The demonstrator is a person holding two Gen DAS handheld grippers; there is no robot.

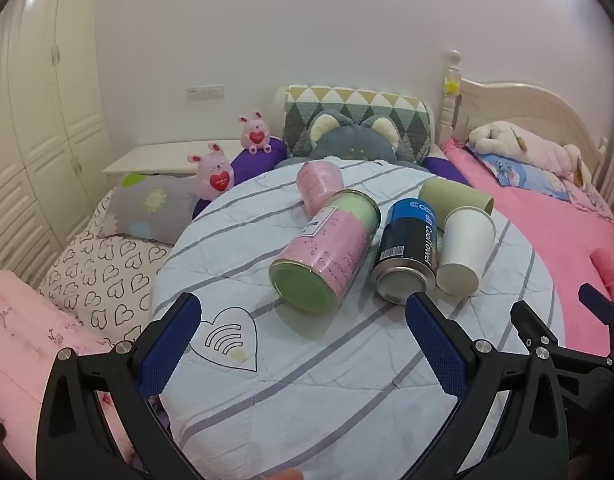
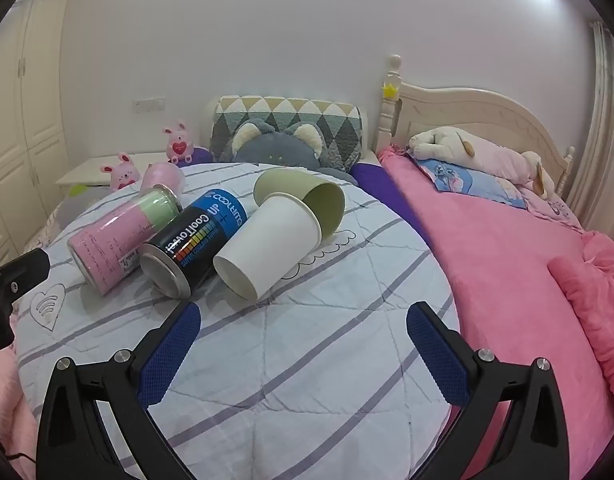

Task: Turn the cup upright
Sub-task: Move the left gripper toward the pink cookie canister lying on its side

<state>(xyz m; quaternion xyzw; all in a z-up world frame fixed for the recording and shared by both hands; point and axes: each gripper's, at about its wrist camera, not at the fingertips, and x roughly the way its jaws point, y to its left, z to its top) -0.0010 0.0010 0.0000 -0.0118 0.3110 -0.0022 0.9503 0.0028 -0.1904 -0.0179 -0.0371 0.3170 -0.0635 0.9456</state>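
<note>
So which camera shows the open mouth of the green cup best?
The right wrist view: the green cup lies on its side, mouth facing the camera. In the left wrist view it shows mostly its outer wall, behind the white cup.

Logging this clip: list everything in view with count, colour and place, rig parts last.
white paper cup: 1, white, lying on quilt, rim against green cup
green cup: 1, olive, lying behind it
dark can: 1, black-blue, lying mid-quilt
pink-green canister: 1, lying left of can
pink cup: 1, lying behind canister
bunny toys: 2, pink, far left
quilt: 1, pale, striped
left claw: open, empty
right claw: open, empty
</note>
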